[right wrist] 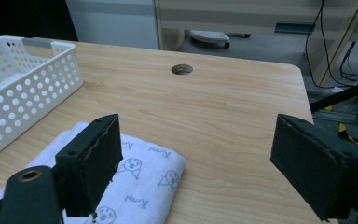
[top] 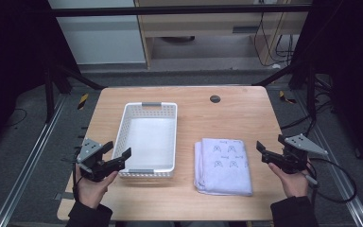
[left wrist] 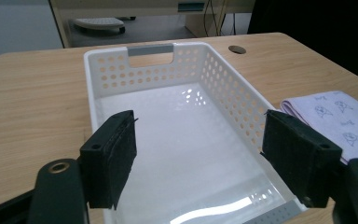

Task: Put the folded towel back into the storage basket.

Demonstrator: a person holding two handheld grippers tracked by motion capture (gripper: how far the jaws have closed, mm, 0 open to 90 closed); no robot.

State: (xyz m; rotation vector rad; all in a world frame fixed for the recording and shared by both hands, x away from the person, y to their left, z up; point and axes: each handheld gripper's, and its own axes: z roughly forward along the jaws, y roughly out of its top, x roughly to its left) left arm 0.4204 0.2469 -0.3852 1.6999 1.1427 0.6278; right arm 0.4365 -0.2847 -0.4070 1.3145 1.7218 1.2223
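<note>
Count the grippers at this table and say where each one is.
2. The left gripper is at the white basket's near-left corner; the right gripper is right of the folded towel.

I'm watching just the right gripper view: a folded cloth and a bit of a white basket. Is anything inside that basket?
Observer: No, the white basket is empty; its floor is bare.
Operator: Where's the other gripper?
Observer: The left gripper is open at the basket's near left corner, held by the person's left hand.
Operator: How does the cloth lie?
Observer: The folded cloth lies flat to the right of the basket, apart from it, with the open right gripper just to its right.
</note>
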